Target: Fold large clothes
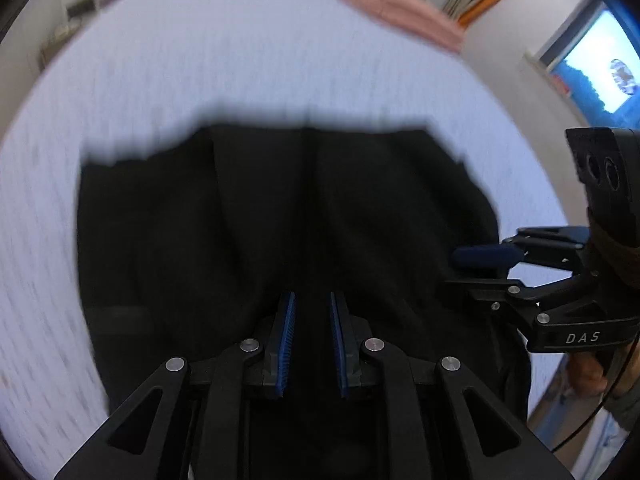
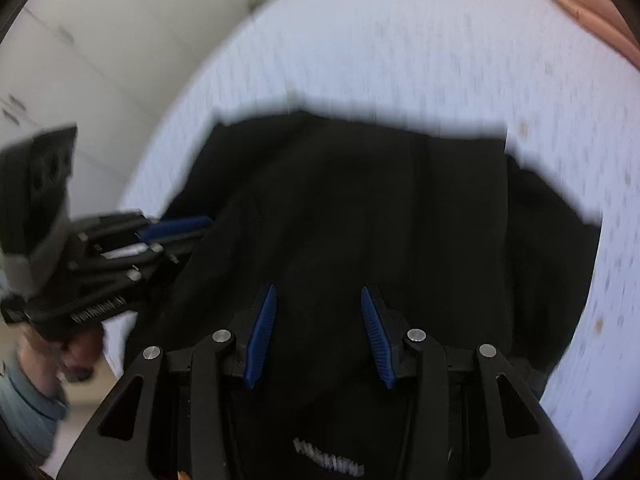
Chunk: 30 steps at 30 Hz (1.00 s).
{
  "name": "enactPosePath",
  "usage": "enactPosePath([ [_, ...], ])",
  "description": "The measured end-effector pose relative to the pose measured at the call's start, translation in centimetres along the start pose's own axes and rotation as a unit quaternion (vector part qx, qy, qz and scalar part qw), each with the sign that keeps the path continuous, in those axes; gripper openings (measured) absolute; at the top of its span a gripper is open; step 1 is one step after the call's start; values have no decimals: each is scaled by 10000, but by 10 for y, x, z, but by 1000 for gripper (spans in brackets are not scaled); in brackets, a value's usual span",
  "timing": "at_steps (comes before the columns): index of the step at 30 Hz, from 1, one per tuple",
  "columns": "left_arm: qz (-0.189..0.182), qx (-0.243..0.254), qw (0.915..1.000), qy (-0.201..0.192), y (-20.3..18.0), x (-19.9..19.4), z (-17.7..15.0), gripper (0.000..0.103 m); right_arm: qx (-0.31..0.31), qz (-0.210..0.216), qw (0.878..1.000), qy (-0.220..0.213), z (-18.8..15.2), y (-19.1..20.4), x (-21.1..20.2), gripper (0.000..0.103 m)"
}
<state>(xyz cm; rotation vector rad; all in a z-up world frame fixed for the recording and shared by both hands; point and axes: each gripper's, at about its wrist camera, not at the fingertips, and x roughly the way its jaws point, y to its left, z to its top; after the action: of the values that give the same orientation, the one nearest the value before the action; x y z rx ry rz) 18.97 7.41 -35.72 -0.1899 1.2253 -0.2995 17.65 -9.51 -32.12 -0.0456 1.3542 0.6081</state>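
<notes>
Black garment (image 1: 280, 208) lies partly squared on the pale bed (image 1: 240, 60), more folds likely ahead, left tool (image 1: 312, 344) and right tool (image 2: 318, 336) both released, gripping nothing.

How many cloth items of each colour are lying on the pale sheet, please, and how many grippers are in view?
Black garment: 1
Pink folded cloth, at the far edge of the sheet: 1
Grippers: 2, the left gripper and the right gripper
Total: 4
</notes>
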Motion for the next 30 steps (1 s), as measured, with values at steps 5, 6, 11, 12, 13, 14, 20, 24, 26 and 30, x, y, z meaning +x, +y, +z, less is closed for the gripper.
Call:
enactPosePath([
  [5, -72, -667, 9977, -47, 15, 35, -29, 18, 231, -238, 9993, 163, -26, -14, 46, 44],
  [6, -113, -846, 9963, -78, 20, 42, -28, 17, 340, -176, 9992, 134, -24, -18, 48, 44],
  [11, -80, -1039, 9945, -114, 13, 19, -23, 17, 497, 109, 9985, 185, -19, -25, 27, 44],
  [12, -102, -1019, 9946, -178, 10, 13, -25, 16, 521, 223, 9983, 119, -19, -27, 14, 44],
  [13, -162, -971, 9946, -337, 4, -2, -22, 17, 528, 324, 9981, -49, -16, -28, -3, 48],
  [14, -280, -909, 9941, -525, -3, -16, -19, 17, 501, 355, 9979, -229, -14, -27, -17, 49],
  [20, -676, -703, 9921, -788, -44, -26, -21, 42, 279, 147, 9956, -883, 29, -26, -43, 51],
  [24, 10, -702, 9975, -109, -41, 41, -42, 41, 219, -255, 9994, -7, 46, -33, 27, 51],
  [26, -66, -968, 9951, -209, -32, 57, -45, 41, 258, -264, 9993, -17, 46, -35, 38, 51],
  [30, -169, -1247, 9918, -231, -26, 53, -41, 41, 362, -106, 9992, -107, 39, -37, 29, 50],
])
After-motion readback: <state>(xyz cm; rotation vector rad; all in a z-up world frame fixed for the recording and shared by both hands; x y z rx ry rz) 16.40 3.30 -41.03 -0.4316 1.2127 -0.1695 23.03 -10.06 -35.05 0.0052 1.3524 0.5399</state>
